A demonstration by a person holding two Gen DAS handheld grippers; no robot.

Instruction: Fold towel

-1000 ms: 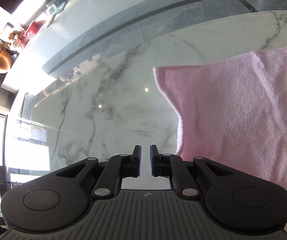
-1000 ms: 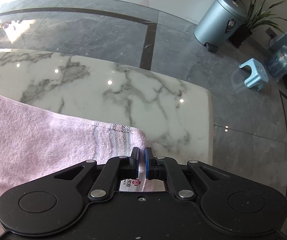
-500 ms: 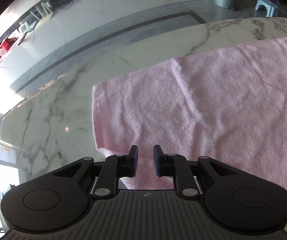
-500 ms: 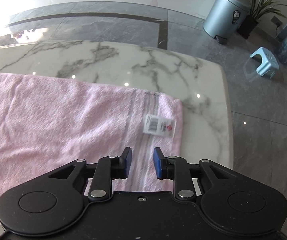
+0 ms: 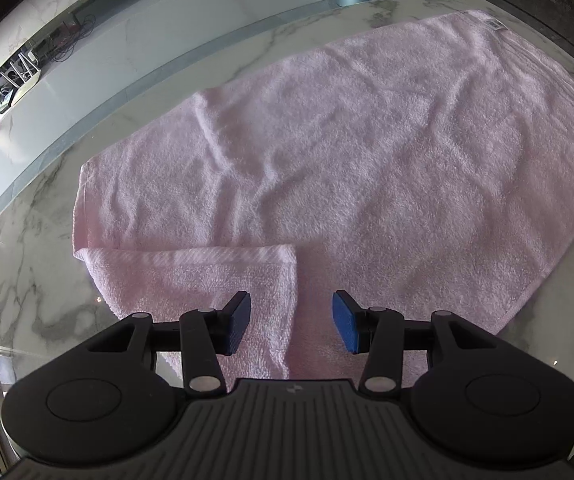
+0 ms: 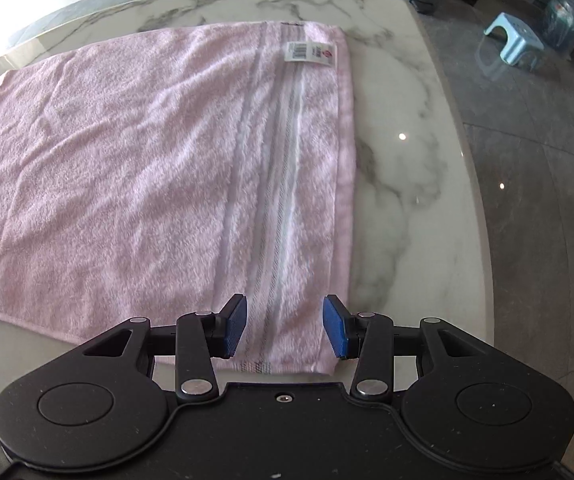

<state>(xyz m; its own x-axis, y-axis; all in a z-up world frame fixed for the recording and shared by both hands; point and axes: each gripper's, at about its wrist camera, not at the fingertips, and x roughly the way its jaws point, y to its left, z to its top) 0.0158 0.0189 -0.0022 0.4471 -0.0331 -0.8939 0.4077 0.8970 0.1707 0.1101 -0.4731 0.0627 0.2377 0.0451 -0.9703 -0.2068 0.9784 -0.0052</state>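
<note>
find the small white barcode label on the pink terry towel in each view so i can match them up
Left wrist view: the white barcode label is tiny, at the upper right, on the far corner of the pink terry towel.
Right wrist view: the label sits at top centre, beside the towel's striped band, near its far right corner.
Shared landmark: the white marble table with grey veins under the towel.
</note>
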